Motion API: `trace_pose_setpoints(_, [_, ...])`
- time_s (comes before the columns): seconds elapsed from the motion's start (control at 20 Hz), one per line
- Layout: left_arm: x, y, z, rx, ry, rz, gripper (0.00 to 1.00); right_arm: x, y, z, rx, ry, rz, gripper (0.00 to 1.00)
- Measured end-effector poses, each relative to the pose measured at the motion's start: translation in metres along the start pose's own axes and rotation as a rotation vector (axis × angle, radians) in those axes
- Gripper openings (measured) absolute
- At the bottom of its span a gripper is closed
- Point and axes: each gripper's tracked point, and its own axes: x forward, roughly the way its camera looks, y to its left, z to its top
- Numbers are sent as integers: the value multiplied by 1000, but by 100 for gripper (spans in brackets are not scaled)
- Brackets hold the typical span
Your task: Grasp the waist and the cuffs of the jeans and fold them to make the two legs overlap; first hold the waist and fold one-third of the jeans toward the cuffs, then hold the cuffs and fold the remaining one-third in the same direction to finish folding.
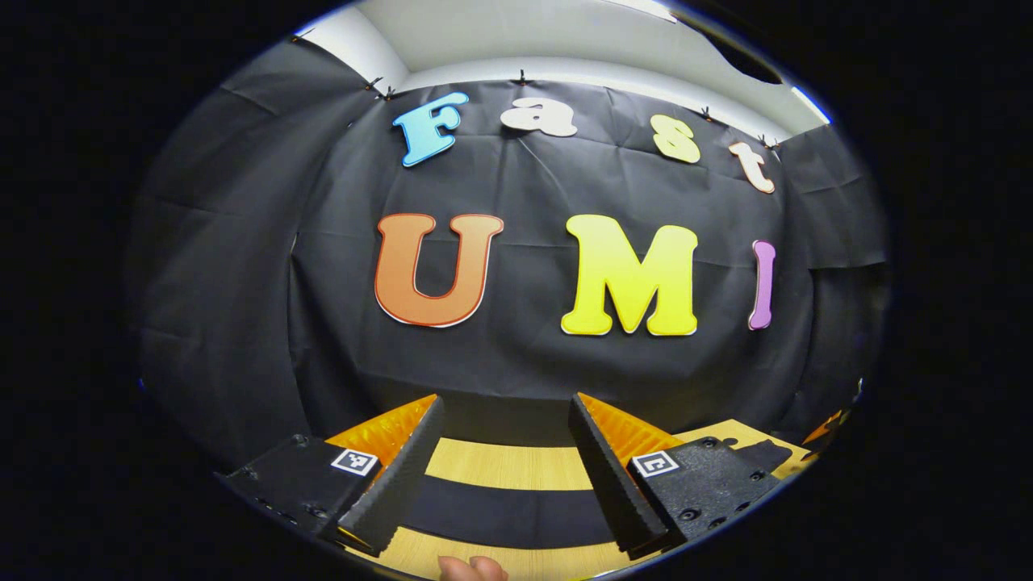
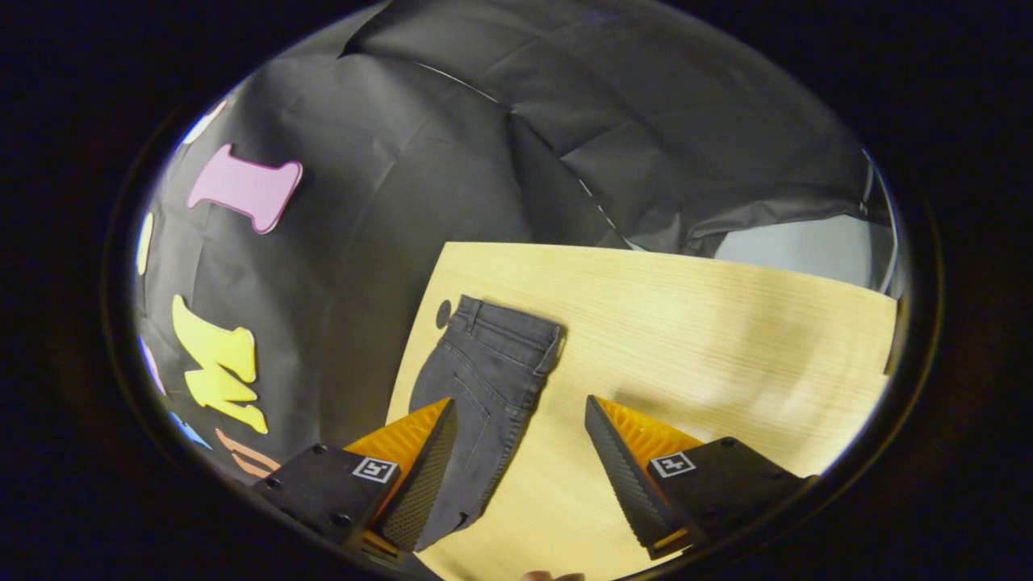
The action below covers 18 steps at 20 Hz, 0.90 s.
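Note:
Dark grey jeans (image 2: 492,371) lie flat on the wooden table (image 2: 710,339), waist (image 2: 507,321) at the far end and the legs running back under my left-hand finger (image 2: 420,484) in the right gripper view. My right gripper (image 2: 520,401) hovers open above them, holding nothing. In the left gripper view a dark band of cloth (image 1: 500,508), probably the jeans, crosses the table (image 1: 508,464) between the fingers. My left gripper (image 1: 505,401) is open and empty, held low and pointing at the booth wall.
The table's far edge meets the black cloth wall (image 1: 516,363). Bare wood (image 2: 726,363) spreads to the right of the jeans. A person's fingertip (image 1: 472,569) shows at the bottom of the left gripper view.

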Motion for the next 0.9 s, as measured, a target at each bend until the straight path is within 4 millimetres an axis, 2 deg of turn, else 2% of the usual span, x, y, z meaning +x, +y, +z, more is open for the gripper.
trace_pose_setpoints(0.1, [-3,-8,-4,-5,25,-10,98,8,-9,4,12,8,-11,98])
trace_pose_setpoints(0.2, [-7,-15,2,15,21,-25,98,24,-13,7,21,29,-34,97])
trace_pose_setpoints(0.3, [-8,-20,6,35,16,-36,98,45,-8,8,41,33,-60,98])
trace_pose_setpoints(0.35, [-8,-22,7,39,16,-39,98,50,-3,3,53,51,-59,91])
trace_pose_setpoints(0.4, [-7,-23,9,44,19,-41,98,56,3,0,60,59,-54,92])
trace_pose_setpoints(0.45, [-6,-24,10,49,18,-41,98,63,9,-3,59,69,-55,98])
trace_pose_setpoints(0.65, [-5,-25,8,48,37,-37,98,85,17,-7,75,81,-82,92])
trace_pose_setpoints(0.8, [-5,-25,5,57,56,-34,98,101,8,-4,112,75,-87,45])
trace_pose_setpoints(0.85, [-5,-26,5,66,57,-36,98,99,10,-3,123,69,-64,43])
trace_pose_setpoints(0.9, [-5,-27,7,75,55,-38,98,99,10,-3,133,75,-45,24])
